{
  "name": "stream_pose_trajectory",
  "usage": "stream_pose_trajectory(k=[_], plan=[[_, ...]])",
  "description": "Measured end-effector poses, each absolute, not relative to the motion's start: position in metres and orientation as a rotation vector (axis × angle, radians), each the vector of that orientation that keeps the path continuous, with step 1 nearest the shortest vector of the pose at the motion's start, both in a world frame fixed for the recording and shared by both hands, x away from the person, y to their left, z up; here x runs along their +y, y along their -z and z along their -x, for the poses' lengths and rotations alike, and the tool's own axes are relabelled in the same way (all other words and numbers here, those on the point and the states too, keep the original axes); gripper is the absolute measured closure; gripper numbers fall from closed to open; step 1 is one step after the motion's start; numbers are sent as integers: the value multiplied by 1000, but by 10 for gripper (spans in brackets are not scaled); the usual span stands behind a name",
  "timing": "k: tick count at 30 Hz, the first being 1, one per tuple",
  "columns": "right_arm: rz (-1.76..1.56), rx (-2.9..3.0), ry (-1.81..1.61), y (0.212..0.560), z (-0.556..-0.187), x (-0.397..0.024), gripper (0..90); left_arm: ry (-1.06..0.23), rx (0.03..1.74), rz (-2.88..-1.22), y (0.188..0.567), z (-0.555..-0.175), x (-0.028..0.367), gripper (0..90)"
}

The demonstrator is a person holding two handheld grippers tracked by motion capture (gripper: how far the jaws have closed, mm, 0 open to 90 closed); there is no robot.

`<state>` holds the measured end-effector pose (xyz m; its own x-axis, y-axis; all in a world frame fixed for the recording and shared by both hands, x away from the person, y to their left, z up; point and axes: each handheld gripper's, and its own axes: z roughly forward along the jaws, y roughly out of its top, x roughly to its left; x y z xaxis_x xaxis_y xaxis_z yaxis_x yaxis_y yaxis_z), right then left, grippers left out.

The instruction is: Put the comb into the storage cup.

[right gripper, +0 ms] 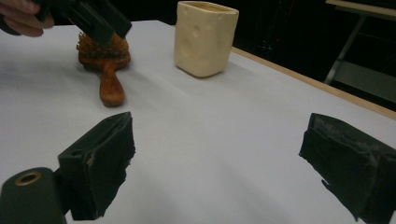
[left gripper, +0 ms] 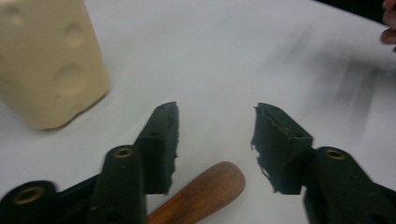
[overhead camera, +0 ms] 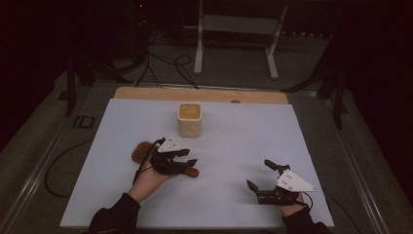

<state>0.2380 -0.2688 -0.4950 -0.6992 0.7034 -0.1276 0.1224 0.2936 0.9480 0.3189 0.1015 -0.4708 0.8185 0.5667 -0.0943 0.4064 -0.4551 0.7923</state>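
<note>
The left claw is not gripping yet, its jaws on both sides of the brown hairbrush handle on the white worktop. The brush looks hard, light and smooth; the handle is best to grab. The right claw rests wide open

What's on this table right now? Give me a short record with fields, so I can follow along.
surface: white sheet over a wooden table
brush: wooden hairbrush, lying flat, handle pointing away from its bristles
cup: cream holder, upright, beyond the brush
left gripper: over the brush handle, jaws apart on either side of it, pads not pressing
right gripper: jaws wide apart over bare sheet, holding nothing
likely next: left gripper closes on the handle
</note>
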Motion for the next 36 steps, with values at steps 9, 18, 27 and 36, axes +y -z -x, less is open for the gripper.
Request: stream_pose_trajectory(k=[9, 18, 27, 36], plan=[[-731, 2032, -1419, 495, -238, -269, 88, -218, 777, -2149, 485, -326, 90, 674], [-734, 2032, -1420, 495, -238, -269, 88, -211, 809, -2177, 495, -330, 81, 861], [-734, 2031, -1421, 495, -238, -269, 88, -201, 870, -2246, 503, -334, 74, 900], [-733, 2029, -1421, 494, -237, -269, 88, -197, 879, -2294, 506, -333, 72, 900]])
